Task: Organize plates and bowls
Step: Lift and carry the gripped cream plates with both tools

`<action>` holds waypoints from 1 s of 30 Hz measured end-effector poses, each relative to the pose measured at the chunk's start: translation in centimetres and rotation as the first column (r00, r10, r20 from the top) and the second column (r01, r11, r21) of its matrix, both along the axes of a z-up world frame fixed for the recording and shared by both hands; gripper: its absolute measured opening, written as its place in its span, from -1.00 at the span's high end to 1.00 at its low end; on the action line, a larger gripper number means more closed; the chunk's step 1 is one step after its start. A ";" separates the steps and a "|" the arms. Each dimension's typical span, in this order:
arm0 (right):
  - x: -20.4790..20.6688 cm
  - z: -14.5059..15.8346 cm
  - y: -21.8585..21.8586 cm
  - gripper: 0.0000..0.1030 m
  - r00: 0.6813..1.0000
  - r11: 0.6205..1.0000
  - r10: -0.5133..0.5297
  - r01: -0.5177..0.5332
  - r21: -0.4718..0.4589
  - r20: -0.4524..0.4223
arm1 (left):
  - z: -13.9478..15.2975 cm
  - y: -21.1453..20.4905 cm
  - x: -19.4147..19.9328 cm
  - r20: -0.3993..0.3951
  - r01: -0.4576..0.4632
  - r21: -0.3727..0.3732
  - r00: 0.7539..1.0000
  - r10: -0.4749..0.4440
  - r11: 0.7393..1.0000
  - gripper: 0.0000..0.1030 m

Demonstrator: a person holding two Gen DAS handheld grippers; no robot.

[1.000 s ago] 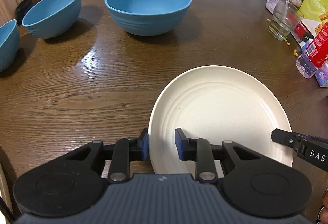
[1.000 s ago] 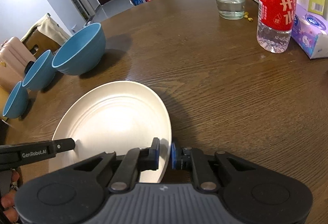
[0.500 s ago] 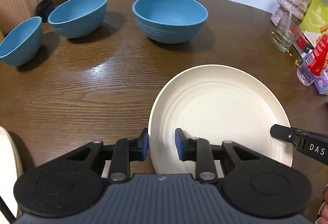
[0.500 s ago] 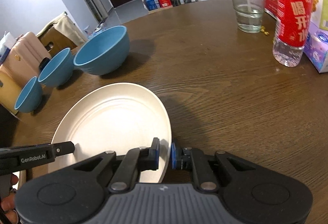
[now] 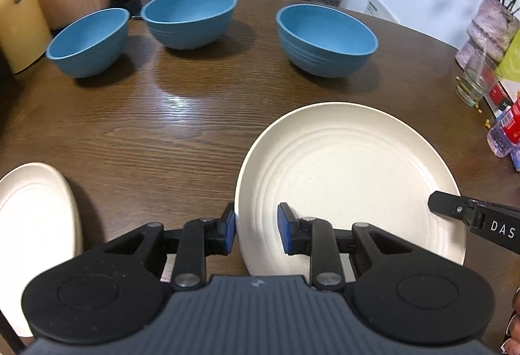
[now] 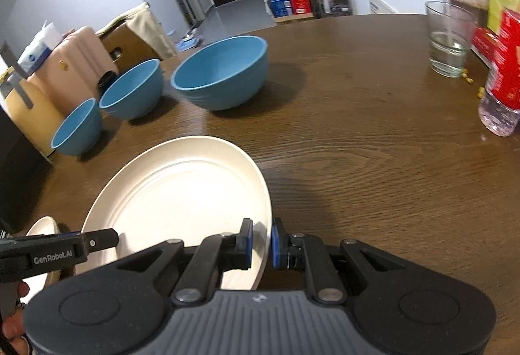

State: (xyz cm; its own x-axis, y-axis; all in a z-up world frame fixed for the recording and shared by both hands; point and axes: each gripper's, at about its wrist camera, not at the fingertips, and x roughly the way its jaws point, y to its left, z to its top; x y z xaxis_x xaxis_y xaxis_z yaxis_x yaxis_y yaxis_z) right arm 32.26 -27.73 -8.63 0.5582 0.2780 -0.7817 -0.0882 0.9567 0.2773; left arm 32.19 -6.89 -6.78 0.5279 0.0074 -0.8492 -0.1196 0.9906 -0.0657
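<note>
Both views are evenly lit by bright indoor light from above. A pale glare streak lies on the wooden table [image 5: 182,101], and soft shadows fall beneath the blue bowls [image 5: 326,40] and beside the cream plate [image 6: 182,196]. Fisheye curvature bends the table edge and darkens the corners. The right-wrist view is slightly softer, possibly motion blur, notably at the glass [image 6: 450,40].

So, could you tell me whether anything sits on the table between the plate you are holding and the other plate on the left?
Nothing visible does. The held plate and the second plate at the left edge have only bare table between them; the three blue bowls stand farther back.
</note>
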 end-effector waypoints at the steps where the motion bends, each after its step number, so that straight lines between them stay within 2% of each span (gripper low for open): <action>1: -0.1 0.1 0.4 0.78 1.000 1.000 0.007 -0.007 0.000 0.002 | 0.1 0.2 -0.2 0.002 -0.007 0.001 1.000 0.007 1.000 0.48; 12: -1.1 1.4 4.8 0.78 0.996 0.996 0.091 -0.091 -0.015 0.018 | 1.3 4.3 -2.9 0.039 -0.096 -0.008 0.995 0.096 0.995 0.48; 30: -2.3 2.7 13.2 0.78 0.976 0.976 0.217 -0.217 -0.033 0.016 | 2.2 11.9 -7.7 0.042 -0.222 -0.025 0.974 0.223 0.975 0.48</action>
